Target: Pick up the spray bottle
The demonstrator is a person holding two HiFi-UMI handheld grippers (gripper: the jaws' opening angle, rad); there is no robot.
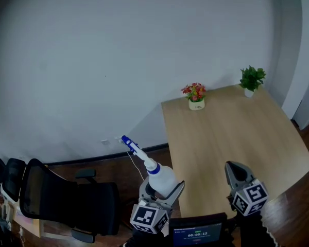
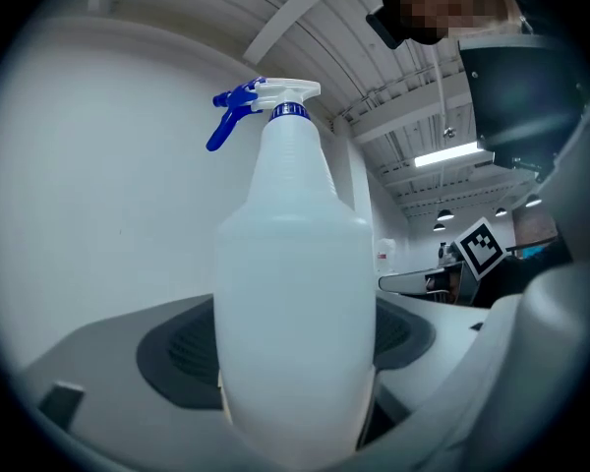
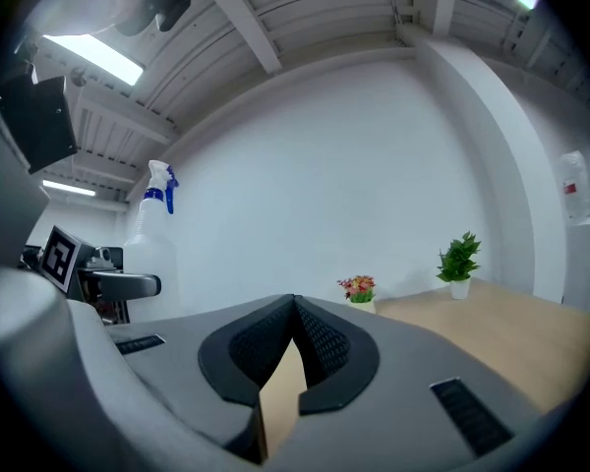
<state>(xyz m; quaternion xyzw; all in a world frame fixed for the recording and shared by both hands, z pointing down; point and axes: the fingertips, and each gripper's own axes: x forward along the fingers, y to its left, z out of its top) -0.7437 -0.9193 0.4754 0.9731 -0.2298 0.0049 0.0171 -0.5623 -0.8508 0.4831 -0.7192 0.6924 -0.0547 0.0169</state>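
Clamped between the jaws of the left gripper (image 1: 162, 188), the translucent white plastic spray bottle (image 2: 295, 303) with a blue trigger head is held by its broad lower body. It is aloft just off the left edge of the pale wooden table (image 1: 232, 138), nozzle tilted away. It probably handles light, and its smooth thin wall looks slippery and yielding, so the wide body or the neck suits a grip. No label shows on it. The right gripper (image 1: 238, 170) hangs empty, jaws together. Print on the small white flowerpot (image 1: 196, 105) is illegible.

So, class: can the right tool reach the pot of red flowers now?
Likely yes: the right tool, shut and empty, has only tabletop between it and the pot of red flowers.
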